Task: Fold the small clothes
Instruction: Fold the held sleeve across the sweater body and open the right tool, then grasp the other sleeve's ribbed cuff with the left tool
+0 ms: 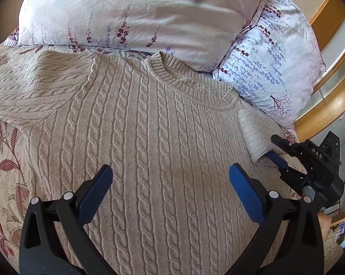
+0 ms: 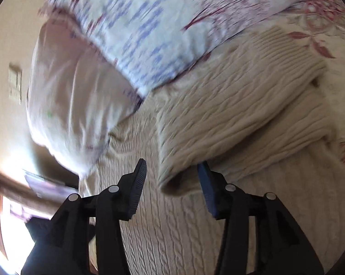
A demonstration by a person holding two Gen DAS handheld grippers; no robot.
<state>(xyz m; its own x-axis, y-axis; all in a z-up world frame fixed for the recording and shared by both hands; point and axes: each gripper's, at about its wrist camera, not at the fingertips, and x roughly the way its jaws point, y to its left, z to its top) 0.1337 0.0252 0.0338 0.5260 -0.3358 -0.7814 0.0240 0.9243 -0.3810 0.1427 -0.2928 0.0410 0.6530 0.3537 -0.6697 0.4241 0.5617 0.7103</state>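
The left claw (image 1: 170,176) hovers spread above the cable-knit sweater (image 1: 149,126), spread flat on the bed (image 1: 2,142). The right claw (image 2: 172,171) gapes around the folded-in sleeve cuff (image 2: 174,178), not pinching. Lay that sleeve straight across the chest before smoothing.

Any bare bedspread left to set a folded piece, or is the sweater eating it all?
Free: bedspread strip left of the sweater body, below its spread sleeve. Crowded: pillows butt against the collar; on the other side the folded-in sleeve and right gripper.
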